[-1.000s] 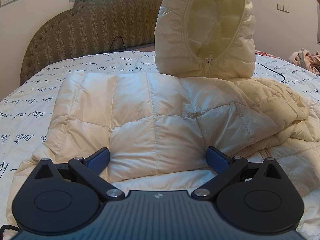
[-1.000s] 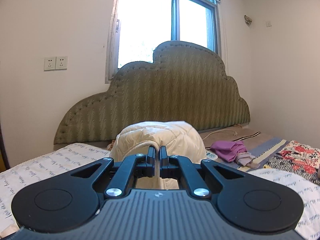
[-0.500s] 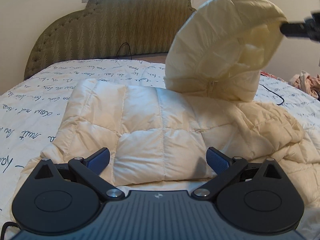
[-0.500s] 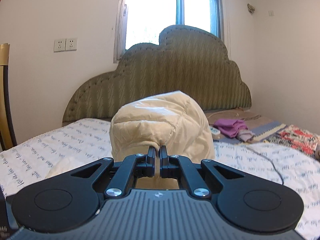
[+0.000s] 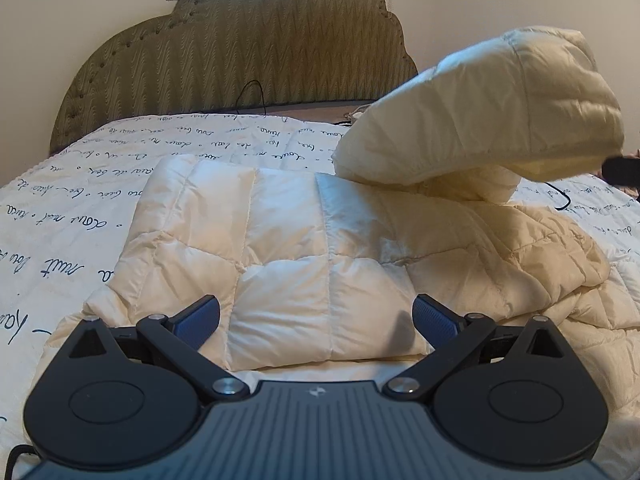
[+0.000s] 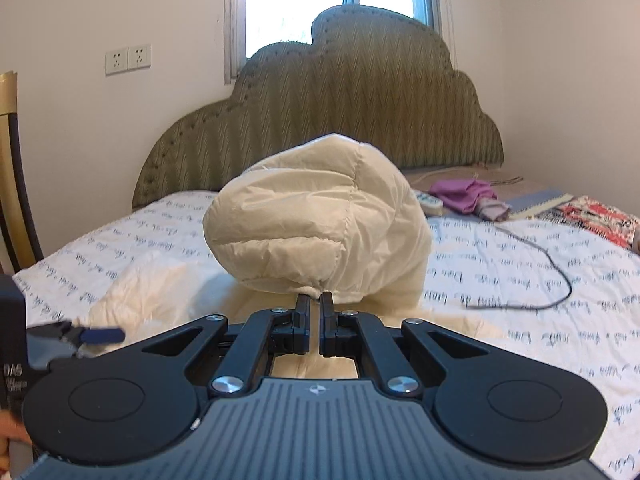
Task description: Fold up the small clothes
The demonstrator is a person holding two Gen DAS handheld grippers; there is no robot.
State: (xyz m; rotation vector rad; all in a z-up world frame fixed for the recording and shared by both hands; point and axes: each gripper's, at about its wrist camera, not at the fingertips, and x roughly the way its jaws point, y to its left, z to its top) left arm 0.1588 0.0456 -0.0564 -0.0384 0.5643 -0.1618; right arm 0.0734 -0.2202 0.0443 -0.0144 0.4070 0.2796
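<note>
Cream quilted down, the small puffer jacket [image 5: 304, 264] lies spread on the script-printed bedspread [image 5: 80, 208], its body flat at the centre of the left wrist view so that the remaining parts can be laid over it. The hood [image 6: 320, 220] is lifted clear of the body toward 2 o'clock in that view, pinched at its rim by the right gripper [image 6: 315, 304], whose jaws are pressed nearly together on a small tuck of fabric. Gripping the very edge lets the whole hood swing as one flap; my judgement is that it is being brought over and down onto the jacket's back to make the first fold.

The left gripper [image 5: 316, 320] sits at 6 o'clock over the near hem, jaws spread wide with nothing between them, blue pads either side of the quilting without pinching it. It seems placed there to steady the hem or catch the fold. A dark cable [image 6: 540, 276] trails across the bed at 3 o'clock, apart from the jacket.
</note>
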